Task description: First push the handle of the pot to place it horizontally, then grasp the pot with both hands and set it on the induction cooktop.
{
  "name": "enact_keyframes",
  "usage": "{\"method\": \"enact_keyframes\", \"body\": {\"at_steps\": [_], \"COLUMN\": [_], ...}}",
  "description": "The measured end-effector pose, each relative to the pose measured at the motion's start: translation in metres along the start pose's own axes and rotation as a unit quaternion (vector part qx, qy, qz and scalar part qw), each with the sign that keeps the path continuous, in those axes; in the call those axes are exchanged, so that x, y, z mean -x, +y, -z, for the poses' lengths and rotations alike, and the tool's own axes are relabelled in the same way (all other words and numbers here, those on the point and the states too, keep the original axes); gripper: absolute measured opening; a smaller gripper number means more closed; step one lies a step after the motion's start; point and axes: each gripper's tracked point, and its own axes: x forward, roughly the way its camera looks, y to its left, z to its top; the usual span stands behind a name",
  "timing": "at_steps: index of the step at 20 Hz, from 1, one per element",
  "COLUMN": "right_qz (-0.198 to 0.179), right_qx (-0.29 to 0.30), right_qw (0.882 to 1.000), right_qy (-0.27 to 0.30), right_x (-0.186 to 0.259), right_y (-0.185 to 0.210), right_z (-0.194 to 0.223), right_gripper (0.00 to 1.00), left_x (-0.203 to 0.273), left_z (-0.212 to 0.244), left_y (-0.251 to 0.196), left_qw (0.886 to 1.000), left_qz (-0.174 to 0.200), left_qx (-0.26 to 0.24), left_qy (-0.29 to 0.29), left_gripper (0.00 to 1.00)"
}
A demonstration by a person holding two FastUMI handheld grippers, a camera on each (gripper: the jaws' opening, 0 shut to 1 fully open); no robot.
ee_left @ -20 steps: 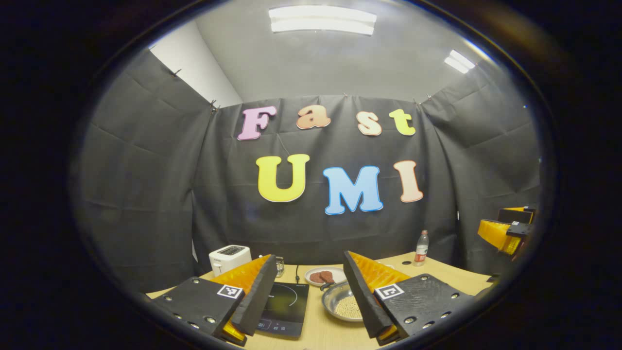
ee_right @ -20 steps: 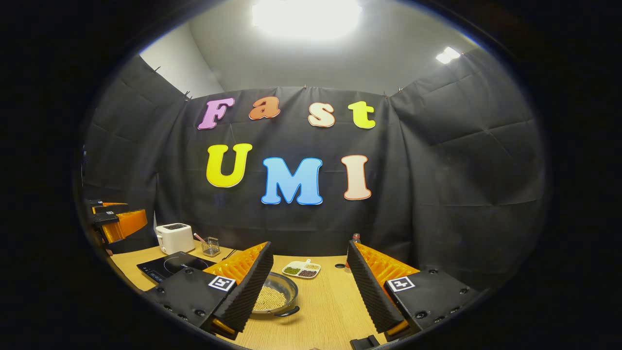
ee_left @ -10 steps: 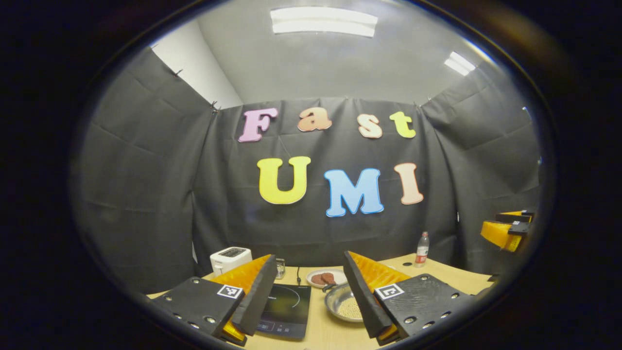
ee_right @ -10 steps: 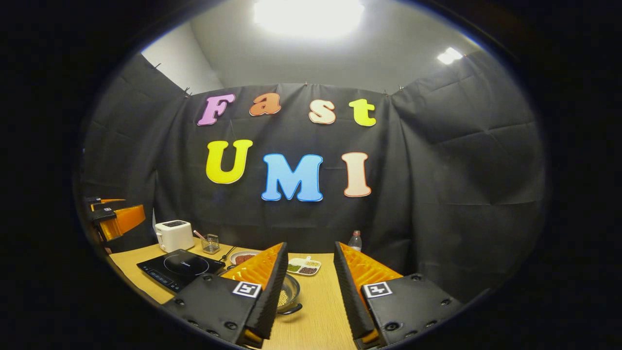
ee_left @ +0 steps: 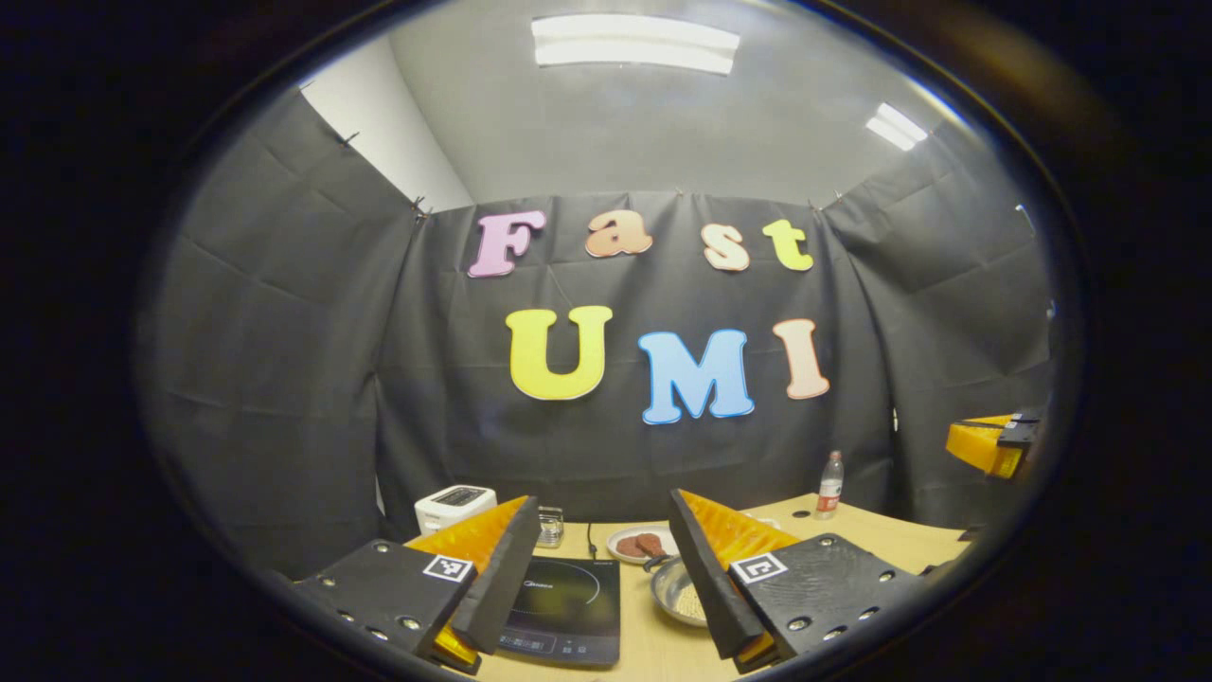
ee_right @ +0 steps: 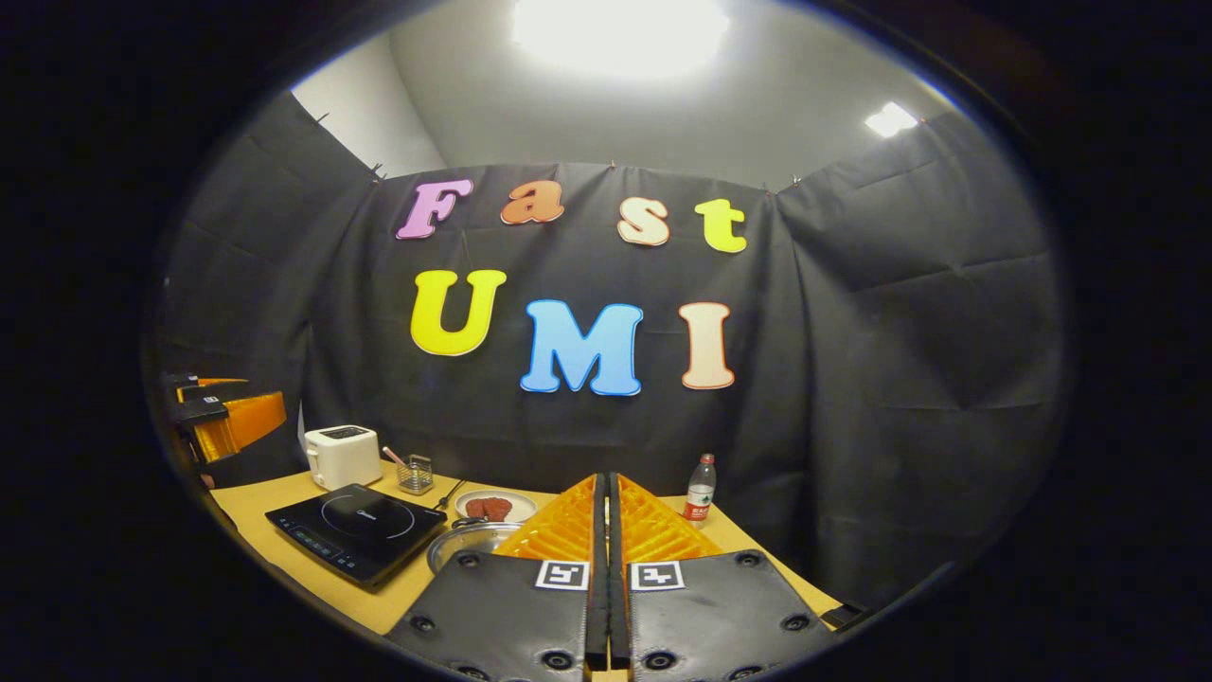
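A shallow steel pot (ee_left: 674, 587) holding pale beans sits on the wooden table (ee_left: 852, 530), right of the black induction cooktop (ee_left: 565, 606). Its dark handle (ee_left: 653, 563) points away, towards the wall. My left gripper (ee_left: 601, 499) hovers open above the cooktop with nothing between its fingers, and its right finger hides part of the pot. My right gripper (ee_right: 606, 478) is shut on nothing, above and just right of the pot (ee_right: 466, 543). The cooktop (ee_right: 355, 530) lies to the left there. Each gripper shows at the edge of the other's view: right gripper (ee_left: 985, 445), left gripper (ee_right: 227, 421).
A white toaster (ee_right: 343, 455) and a small wire holder (ee_right: 415, 472) stand behind the cooktop. A plate of meat (ee_right: 490, 507) lies just behind the pot. A plastic bottle (ee_right: 700, 488) stands near the wall at the right.
My right gripper has gone from wide open to fully shut and shifted right of the pot. The left gripper stayed open and drifted slightly, with the cooktop now more between its fingers.
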Motion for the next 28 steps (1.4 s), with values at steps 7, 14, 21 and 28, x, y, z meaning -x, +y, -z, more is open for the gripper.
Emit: {"method": "enact_keyframes", "body": {"at_steps": [7,14,21,28], "right_qz": [-0.032,-0.073,-0.137,-0.193], "right_qx": [-0.002,0.013,0.02,-0.011], "right_qw": [0.997,0.985,0.961,0.921], "right_qy": [0.067,0.155,0.241,0.339], "right_x": [-0.011,-0.023,-0.041,-0.053], "right_y": [0.043,0.061,0.067,0.071], "right_z": [0.047,0.111,0.172,0.226], "right_gripper": [0.02,0.02,0.02,0.02], "left_x": [-0.008,-0.013,-0.034,-0.06], "left_z": [0.007,0.011,0.026,0.045], "left_y": [0.039,0.063,0.053,0.027], "left_qw": [1.0,1.0,0.998,0.996], "left_qz": [-0.003,-0.029,-0.06,-0.074], "left_qx": [0.004,0.0,-0.001,-0.01], "left_qy": [-0.005,0.0,0.016,0.045], "left_gripper": [0.83,0.86,0.83,0.83]}}
